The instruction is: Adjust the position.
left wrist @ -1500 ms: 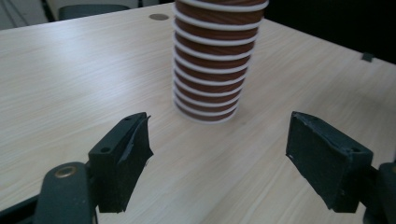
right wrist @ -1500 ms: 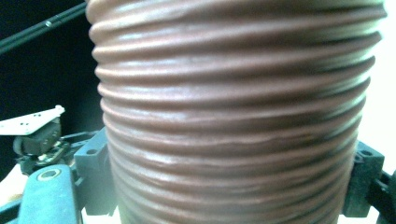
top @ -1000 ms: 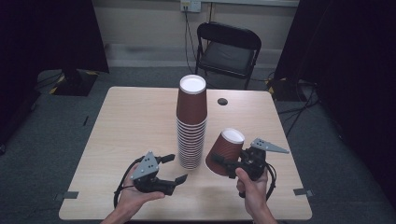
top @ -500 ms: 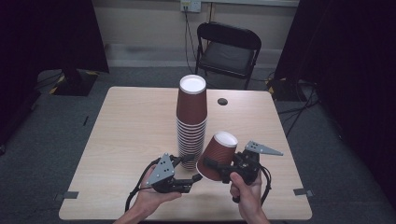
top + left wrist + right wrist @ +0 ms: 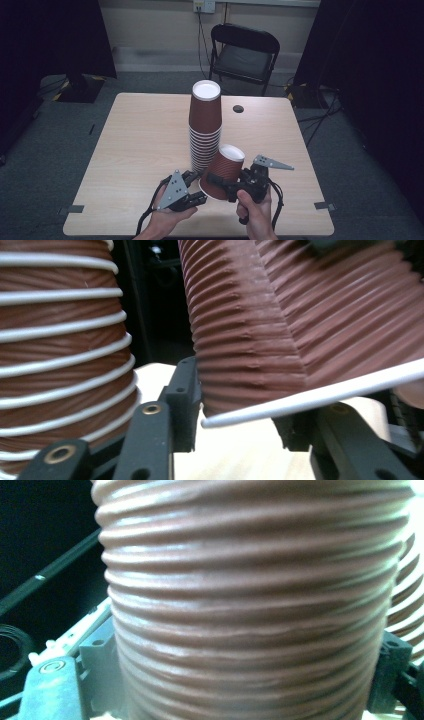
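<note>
A tall stack of upside-down brown ribbed paper cups (image 5: 205,125) stands mid-table; its white rims show at the left of the left gripper view as the stack (image 5: 60,355). My right gripper (image 5: 218,181) is shut on a single brown cup (image 5: 223,171), held tilted just right of the stack's foot. That cup (image 5: 250,605) sits between the right gripper's (image 5: 245,685) jaws. My left gripper (image 5: 194,189) is open at the cup's lower rim. The white rim (image 5: 310,395) lies across the gap of the left gripper (image 5: 240,415), with one fingertip (image 5: 184,390) against the cup wall.
The wooden table (image 5: 135,145) has a small black round piece (image 5: 238,108) near its far edge. A black folding chair (image 5: 245,50) stands behind the table. Dark curtains hang on both sides, and cables run on the floor at the right.
The left gripper has moved right, up to the held cup's rim. The right gripper has carried the cup left and nearer, closer to the stack's foot.
</note>
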Available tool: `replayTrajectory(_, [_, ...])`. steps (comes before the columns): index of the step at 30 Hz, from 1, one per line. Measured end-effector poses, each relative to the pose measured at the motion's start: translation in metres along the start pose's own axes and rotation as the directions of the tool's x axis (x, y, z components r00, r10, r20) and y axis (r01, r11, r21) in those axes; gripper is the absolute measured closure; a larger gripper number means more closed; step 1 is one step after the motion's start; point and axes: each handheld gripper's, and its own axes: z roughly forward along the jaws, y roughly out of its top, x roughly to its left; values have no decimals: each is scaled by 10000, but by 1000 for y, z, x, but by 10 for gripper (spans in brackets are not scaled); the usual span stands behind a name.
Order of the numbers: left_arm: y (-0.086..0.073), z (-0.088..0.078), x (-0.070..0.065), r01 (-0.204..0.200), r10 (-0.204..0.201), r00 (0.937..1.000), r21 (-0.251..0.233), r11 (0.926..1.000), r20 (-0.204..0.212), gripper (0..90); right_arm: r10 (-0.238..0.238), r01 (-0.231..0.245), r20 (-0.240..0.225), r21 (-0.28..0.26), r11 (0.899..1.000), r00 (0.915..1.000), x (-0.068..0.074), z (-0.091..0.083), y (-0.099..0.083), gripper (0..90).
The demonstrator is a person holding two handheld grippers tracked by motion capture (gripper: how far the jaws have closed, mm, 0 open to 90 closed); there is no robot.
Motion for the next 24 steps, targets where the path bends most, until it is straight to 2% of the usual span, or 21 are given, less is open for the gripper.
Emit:
replayTrajectory(2, [0, -1, 1, 26, -28, 9997, -72, 10000, -223, 641, 19, -19, 85, 29, 10000, 10000, 2, 1, -1, 154])
replayTrajectory(4, [0, -1, 4, 232, -233, 9997, -132, 9996, -78, 686, 98, -98, 122, 50, 9999, 9999, 2, 1, -2, 154])
replayTrajectory(7, [0, -2, 7, 253, -254, 9996, -53, 9997, -89, 708, -59, 55, 292, 128, 9999, 9996, 3, 4, -5, 154])
replayTrajectory(13, [-3, -3, 12, 612, -611, 9981, 20, 9981, -56, 747, 296, -300, 261, 178, 9994, 9992, 1, 9, -8, 153])
replayTrajectory(15, [-4, -4, 11, 472, -471, 9988, 104, 9988, -115, 755, 354, -361, 225, 290, 9989, 9991, -1, 10, -9, 143])
replayTrajectory(18, [-6, -3, 13, 498, -499, 9987, 121, 9987, 51, 772, 447, -450, 128, 245, 9987, 9989, -4, 11, -11, 133])
replayTrajectory(21, [-6, -4, 15, 661, -662, 9976, 57, 9978, 190, 790, 547, -547, 22, 330, 9980, 9985, -7, 10, -11, 127])
replayTrajectory(22, [-6, -5, 15, 668, -668, 9976, 24, 9978, 185, 795, 642, -638, -155, 281, 9976, 9978, -8, 10, -11, 125])
replayTrajectory(24, [-6, -5, 15, 727, -728, 9970, 54, 9973, 245, 800, 573, -566, -220, 337, 9978, 9981, -8, 10, -11, 122])
